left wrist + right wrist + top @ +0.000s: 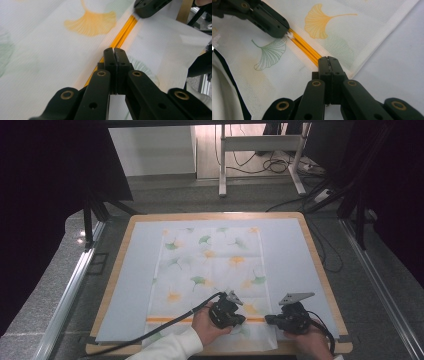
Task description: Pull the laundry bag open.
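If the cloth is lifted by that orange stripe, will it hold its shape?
Probably not. The cloth looks thin and finely woven, so it should droop. It seems light, lying flat on the table. Both grippers are shut on the stripe.

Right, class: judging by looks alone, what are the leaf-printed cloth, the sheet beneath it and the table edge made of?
The leaf-printed cloth looks like thin woven fabric, matt: fine ribbed weave, stitched hem, a woven orange stripe. The pale blue sheet under it seems smooth and matt, perhaps paper or plastic; hard to tell. The table edge looks like light wood or wood-look laminate, going by its tan colour.
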